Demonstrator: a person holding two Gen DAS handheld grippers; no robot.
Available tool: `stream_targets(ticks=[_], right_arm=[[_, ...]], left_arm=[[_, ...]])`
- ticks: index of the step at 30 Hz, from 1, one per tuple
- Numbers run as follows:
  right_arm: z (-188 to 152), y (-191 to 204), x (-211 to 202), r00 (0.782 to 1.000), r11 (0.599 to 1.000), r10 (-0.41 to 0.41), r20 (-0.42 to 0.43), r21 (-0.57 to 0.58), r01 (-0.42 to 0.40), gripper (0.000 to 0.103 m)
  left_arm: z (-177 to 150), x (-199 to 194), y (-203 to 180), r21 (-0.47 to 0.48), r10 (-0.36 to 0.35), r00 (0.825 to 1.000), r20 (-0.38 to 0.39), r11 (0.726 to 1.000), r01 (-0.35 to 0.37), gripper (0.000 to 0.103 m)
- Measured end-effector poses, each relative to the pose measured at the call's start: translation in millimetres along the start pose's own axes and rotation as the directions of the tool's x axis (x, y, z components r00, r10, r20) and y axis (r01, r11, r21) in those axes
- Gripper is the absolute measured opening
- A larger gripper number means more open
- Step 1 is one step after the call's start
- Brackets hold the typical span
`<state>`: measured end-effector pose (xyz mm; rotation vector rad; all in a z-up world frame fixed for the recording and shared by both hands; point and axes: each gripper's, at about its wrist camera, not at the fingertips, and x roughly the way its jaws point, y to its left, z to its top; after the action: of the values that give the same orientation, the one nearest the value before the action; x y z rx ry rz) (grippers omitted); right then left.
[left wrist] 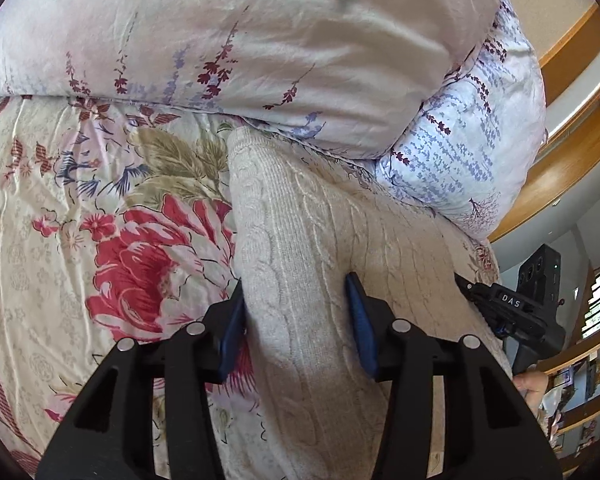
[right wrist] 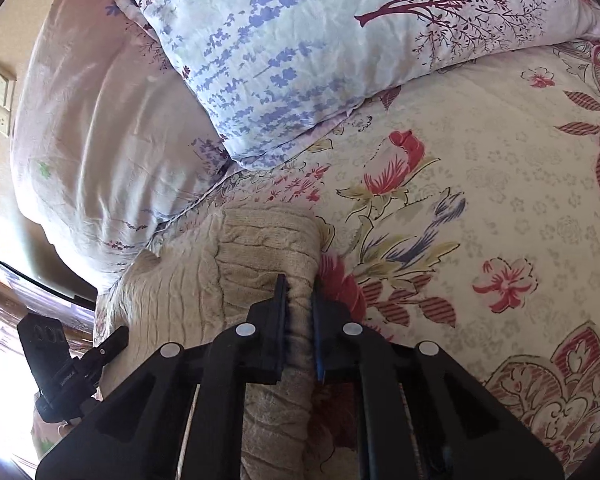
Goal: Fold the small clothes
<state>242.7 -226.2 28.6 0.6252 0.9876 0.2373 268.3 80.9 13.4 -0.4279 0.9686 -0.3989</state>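
Already doubled over on the flowered bedsheet (right wrist: 500, 168) by the pillows, the cream cable-knit sweater (left wrist: 300, 216) is pinched along its edge by the right gripper (right wrist: 300, 300), the left gripper (left wrist: 296, 320) straddling a raised fold, so more folding likely remains

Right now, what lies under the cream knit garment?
The floral bedsheet shows all round the cream knit garment; its far end meets the pillows. Whatever is directly beneath the knit is covered.
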Motion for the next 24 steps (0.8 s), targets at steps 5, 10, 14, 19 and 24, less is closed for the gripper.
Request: stream_targets(ticks=[5,10,14,19,24], right_arm=[[-24,4,-48,0.994,0.993,0.105,-0.007,-0.050,-0.105,0.054],[-69,1,-97,0.984,0.974,0.178,-0.011,-0.138,-0.177,0.055],[-92,8,-97,0.983,0.967,0.181,-0.039,-0.174,-0.185,0.041],[-100,14,-88,0.998,0.973,0.068,-0.002,-0.222,-0.067,0.009],[-104,9,-81,1.000,0.977,-0.012,0.006,-0.214,0.013,0.009]], left_arm=[[-19,-35,11,-0.031,-0.080,0.997,-0.003,0.996,0.079,0.058],[-62,-72,15,-0.001,-0.100,0.995,0.016,0.995,0.100,0.064],[-83,-70,9,0.011,-0.105,0.994,-0.014,0.994,0.105,0.063],[-91,-54,8,0.019,-0.099,0.994,-0.040,0.995,0.099,0.021],[-94,-54,7,0.063,-0.057,0.998,-0.040,0.996,0.060,0.018]])
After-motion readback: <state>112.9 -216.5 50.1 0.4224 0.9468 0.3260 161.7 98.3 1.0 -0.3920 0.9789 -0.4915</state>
